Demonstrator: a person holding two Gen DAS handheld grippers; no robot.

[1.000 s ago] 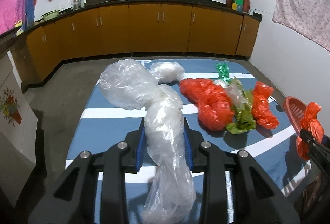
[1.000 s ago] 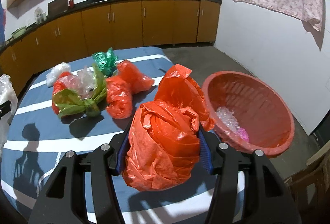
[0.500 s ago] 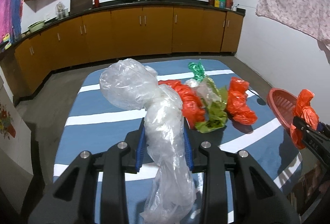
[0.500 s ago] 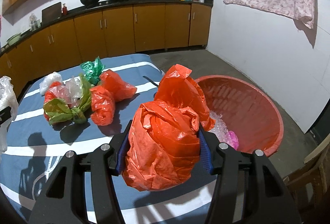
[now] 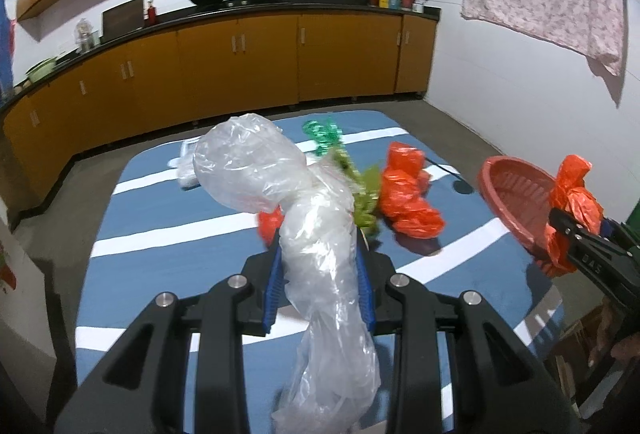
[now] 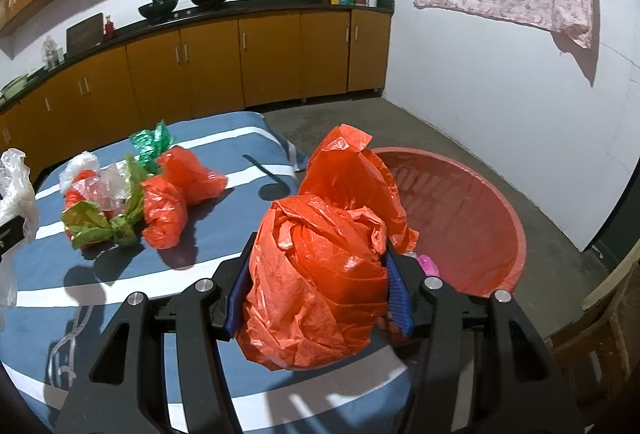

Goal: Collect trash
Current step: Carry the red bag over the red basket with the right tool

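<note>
Left gripper (image 5: 320,282) clamped on one clear bag (image 5: 288,194); right gripper (image 6: 318,294) clamped on one orange bag (image 6: 320,266). One red basin (image 6: 460,210) just beyond right gripper. Two loose orange bags (image 6: 176,194) ahead-left on bed (image 6: 120,274).

- We count two grippers: the left gripper (image 5: 320,274) and the right gripper (image 6: 318,294).
- One clear plastic bag (image 5: 304,218) sits between the left pads.
- One large orange bag (image 6: 320,266) sits between the right pads.
- Two orange bags (image 6: 180,194) lie on the blue striped tabletop (image 6: 120,274); a third orange scrap (image 6: 74,194) shows in the pile, partly hidden.
- One dark green bag (image 6: 150,144) lies toward the far edge.
- One light green bag (image 6: 104,222) lies in the pile.
- At least one small clear bag (image 6: 80,164) is in the pile; we cannot tell more.
- One red basket (image 6: 480,210) stands off the right edge.
- Two woks (image 6: 182,2) stand on the kitchen counter.
</note>
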